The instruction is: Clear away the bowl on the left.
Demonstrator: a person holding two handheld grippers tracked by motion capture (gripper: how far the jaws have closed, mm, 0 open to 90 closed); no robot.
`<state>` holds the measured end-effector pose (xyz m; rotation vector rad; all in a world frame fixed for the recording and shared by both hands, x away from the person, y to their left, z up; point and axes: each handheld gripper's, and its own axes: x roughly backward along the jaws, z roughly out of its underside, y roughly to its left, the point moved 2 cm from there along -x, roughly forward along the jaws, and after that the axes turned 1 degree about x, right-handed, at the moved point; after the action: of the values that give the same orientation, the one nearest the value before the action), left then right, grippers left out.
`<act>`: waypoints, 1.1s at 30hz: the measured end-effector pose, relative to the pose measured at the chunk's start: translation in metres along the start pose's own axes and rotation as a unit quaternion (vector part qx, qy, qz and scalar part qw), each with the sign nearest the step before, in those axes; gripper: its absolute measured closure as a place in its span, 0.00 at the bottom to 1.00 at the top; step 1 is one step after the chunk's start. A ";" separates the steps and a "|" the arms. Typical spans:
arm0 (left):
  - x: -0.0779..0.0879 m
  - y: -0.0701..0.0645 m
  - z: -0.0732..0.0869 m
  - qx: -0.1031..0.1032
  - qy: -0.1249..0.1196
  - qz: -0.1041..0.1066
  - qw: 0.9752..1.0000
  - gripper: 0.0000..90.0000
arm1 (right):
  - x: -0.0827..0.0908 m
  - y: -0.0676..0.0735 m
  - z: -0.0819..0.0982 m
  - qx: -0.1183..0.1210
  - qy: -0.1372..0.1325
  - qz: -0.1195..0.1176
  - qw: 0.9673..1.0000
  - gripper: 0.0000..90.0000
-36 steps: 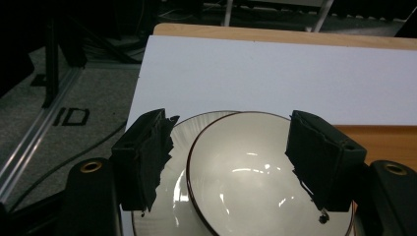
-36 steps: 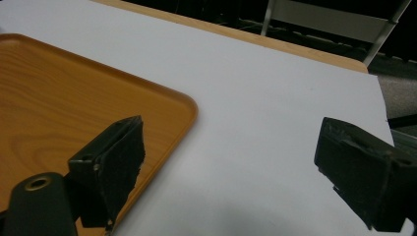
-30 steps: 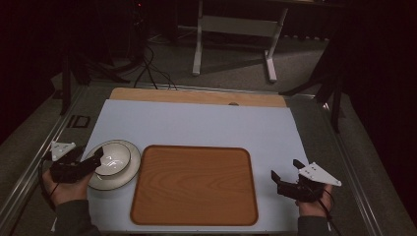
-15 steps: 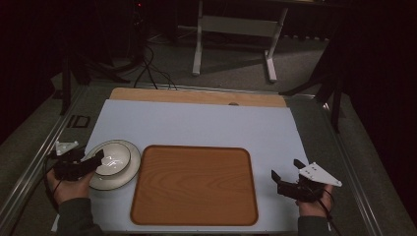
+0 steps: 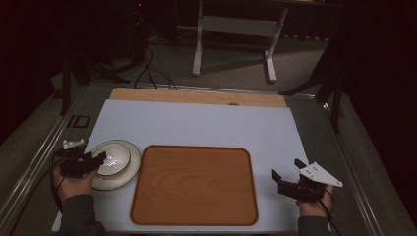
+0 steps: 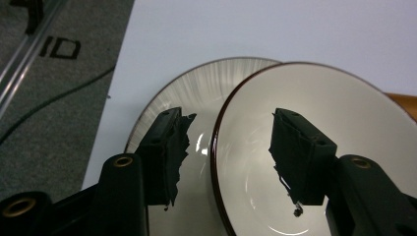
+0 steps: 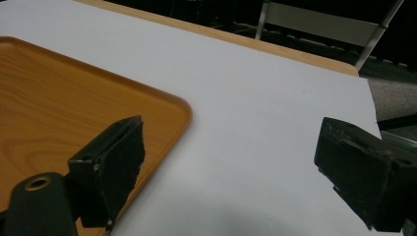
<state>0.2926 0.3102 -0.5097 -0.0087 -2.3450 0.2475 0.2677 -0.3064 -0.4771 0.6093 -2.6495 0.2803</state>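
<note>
left claw [image 6: 228, 152] half open, jaws been closing in, rim of small bowl [image 6: 314, 147] between them, pads not pressing yet afaict. bowl: glossy cream, thin brown rim, sits on bigger ribbed plate [image 6: 196, 98], front-left of pale mat [image 5: 196, 123], just beside wooden tray [image 5: 194, 184] w/ rounded corners. right claw [image 7: 231, 172] wide apart, nothing in it, hovering over mat right of tray.
</note>
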 end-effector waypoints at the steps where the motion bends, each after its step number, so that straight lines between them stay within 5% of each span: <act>1: 0.000 0.000 0.000 0.000 0.000 0.000 1.000 0.54 | 0.000 0.000 0.000 0.000 0.000 0.000 1.000 0.12; 18: -0.009 0.006 0.005 0.031 0.047 0.005 0.998 0.70 | 0.001 0.000 -0.001 0.001 -0.007 0.004 1.000 0.12; 33: -0.011 0.010 0.008 0.057 0.078 0.039 0.995 0.81 | 0.001 0.000 -0.001 0.000 -0.006 0.003 1.000 0.13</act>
<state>0.2944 0.3178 -0.5248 -0.0621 -2.1746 0.4040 0.2671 -0.3071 -0.4758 0.6045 -2.6624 0.2794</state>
